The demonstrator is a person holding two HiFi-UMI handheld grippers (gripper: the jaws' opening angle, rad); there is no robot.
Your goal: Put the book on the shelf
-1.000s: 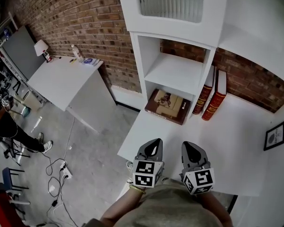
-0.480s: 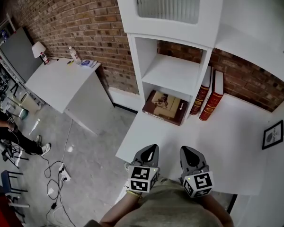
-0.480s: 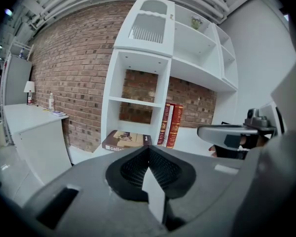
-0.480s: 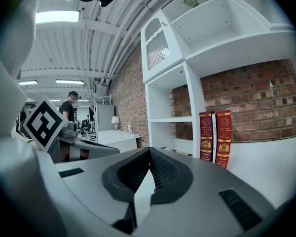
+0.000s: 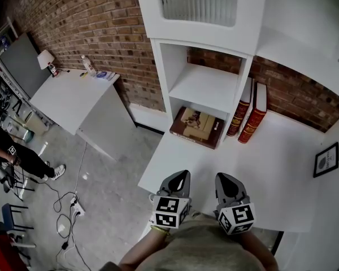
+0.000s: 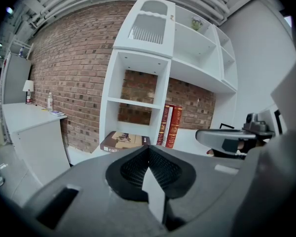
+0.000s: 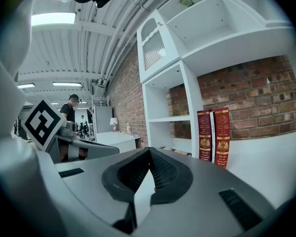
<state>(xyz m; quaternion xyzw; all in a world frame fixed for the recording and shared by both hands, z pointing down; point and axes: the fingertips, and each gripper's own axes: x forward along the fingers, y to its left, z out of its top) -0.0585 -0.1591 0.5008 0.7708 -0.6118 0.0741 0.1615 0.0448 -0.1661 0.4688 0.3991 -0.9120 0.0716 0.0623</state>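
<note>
A brown book (image 5: 196, 127) lies flat in the bottom compartment of the white shelf unit (image 5: 164, 78); it also shows in the left gripper view (image 6: 122, 140). Two red books (image 5: 250, 113) stand upright to the right of that compartment, and appear in the right gripper view (image 7: 213, 137). My left gripper (image 5: 182, 176) and right gripper (image 5: 225, 179) hover side by side over the near edge of the white counter (image 5: 271, 168), well short of the book. Both are shut and hold nothing, as the left gripper (image 6: 148, 147) and right gripper (image 7: 149, 149) views show.
A framed picture (image 5: 326, 160) leans at the counter's right. The middle shelf (image 5: 206, 86) above the book holds nothing. To the left stands a white desk (image 5: 73, 95) with a lamp and a bottle; cables (image 5: 68, 219) lie on the floor, and a person (image 5: 17, 157) is at the far left.
Both grippers have stayed where they were, shut. The head camera has shifted slightly, and the person at the far left has moved.
</note>
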